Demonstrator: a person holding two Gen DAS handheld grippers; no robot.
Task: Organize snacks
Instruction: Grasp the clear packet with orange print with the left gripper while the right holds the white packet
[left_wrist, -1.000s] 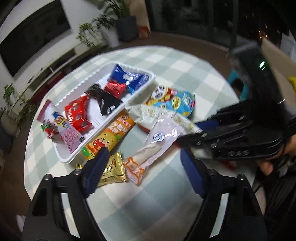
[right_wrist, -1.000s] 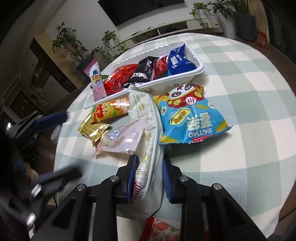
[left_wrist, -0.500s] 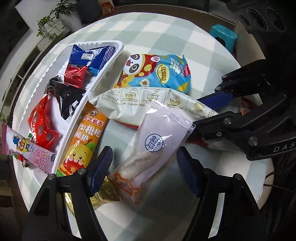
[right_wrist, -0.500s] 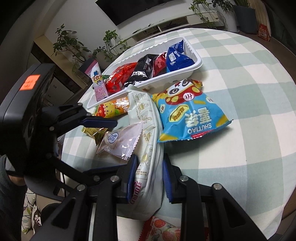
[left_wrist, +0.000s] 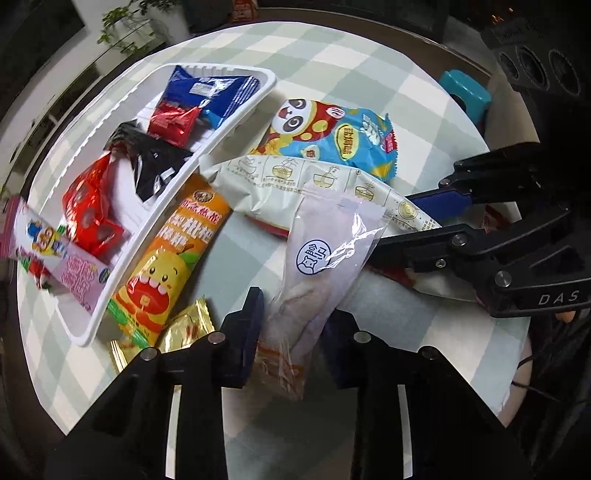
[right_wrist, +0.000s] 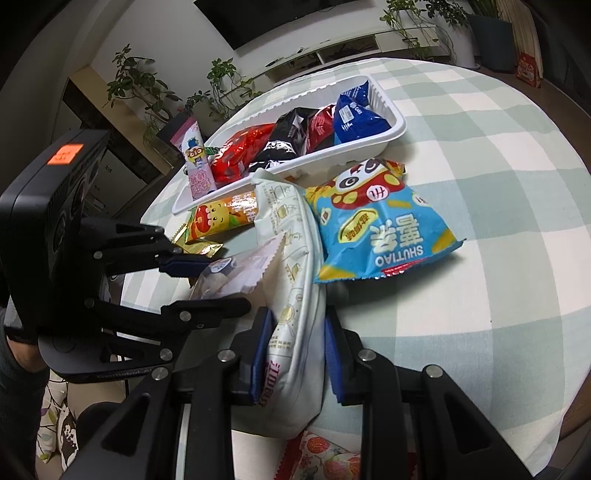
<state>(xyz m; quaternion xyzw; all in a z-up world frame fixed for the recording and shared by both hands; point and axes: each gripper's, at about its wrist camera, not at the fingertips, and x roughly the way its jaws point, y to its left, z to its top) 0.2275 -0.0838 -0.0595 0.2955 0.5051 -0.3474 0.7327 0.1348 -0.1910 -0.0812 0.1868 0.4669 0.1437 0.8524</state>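
1. Snacks, left wrist view: loose packets lie on a round table with a green-and-white checked cloth (left_wrist: 369, 62), beside a white tray (left_wrist: 236, 125).
2. Left gripper (left_wrist: 291, 332) points steeply down; its jaws have just been closing and now pinch the lower end of a clear pastry packet (left_wrist: 325, 266). Blue pads press both sides of the wrapper.
3. That packet's upper end lies over a long white pouch (left_wrist: 273, 181), which lies across the table from the tray corner toward the right gripper (left_wrist: 428, 218).
4. Panda chip bag (left_wrist: 332, 136) lies just beyond the white pouch, touching it. Orange candy bag (left_wrist: 173, 266) lies along the tray's near wall; gold sachet (left_wrist: 184, 328) sits at its lower end, just beside the left pad.
5. In the tray: blue packet (left_wrist: 210, 92), small red packet (left_wrist: 173, 122), black packet (left_wrist: 155, 166), red bag (left_wrist: 88, 210). Pink cartoon packet (left_wrist: 55, 258) hangs over the tray's left end.
6. Right wrist view: right gripper (right_wrist: 295, 354) has its jaws pinching the near end of the white pouch (right_wrist: 295, 258); pouch bulges between the pads.
7. Left gripper (right_wrist: 207, 284) comes in from the left, clamped on the clear packet (right_wrist: 240, 273), which rests against the pouch's left side.
8. Chip bag (right_wrist: 380, 229) lies right of the pouch, touching it; tray (right_wrist: 384, 144) behind with the same row of packets. A strawberry-print packet (right_wrist: 325, 454) shows at the bottom edge, under the pouch.
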